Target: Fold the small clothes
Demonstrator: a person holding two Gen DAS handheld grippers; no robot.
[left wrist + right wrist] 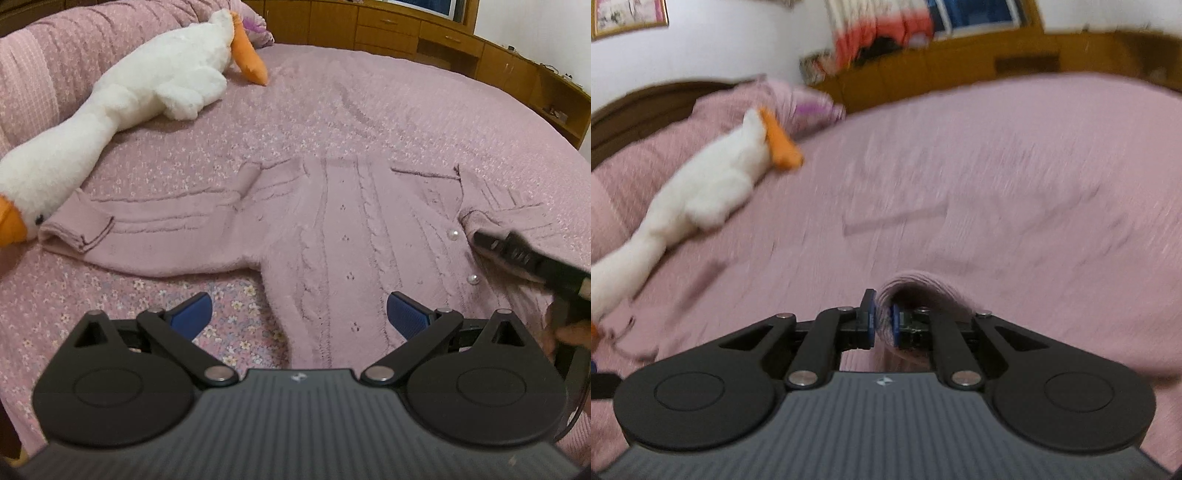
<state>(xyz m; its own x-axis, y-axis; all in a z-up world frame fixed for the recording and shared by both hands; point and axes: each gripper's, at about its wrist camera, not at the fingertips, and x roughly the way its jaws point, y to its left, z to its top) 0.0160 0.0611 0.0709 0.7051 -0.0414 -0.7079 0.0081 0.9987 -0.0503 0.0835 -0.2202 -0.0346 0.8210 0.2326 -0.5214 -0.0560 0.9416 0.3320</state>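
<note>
Lying flat at frame centre on the pink bedspread (332,110), a pink cardigan (332,229) is seen | left gripper (299,314) is held wide open above its lower hem, nothing gripped | right gripper (882,321) is clamped on a cardigan edge, lower centre | a toy goose (147,85) is seen upper left.

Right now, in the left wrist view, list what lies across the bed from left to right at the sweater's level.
White plush goose's orange beak → pink cable-knit sweater's outstretched sleeve cuff → sweater's cable-knit body → white pearl button → black right gripper, shut on a sweater fold.
</note>
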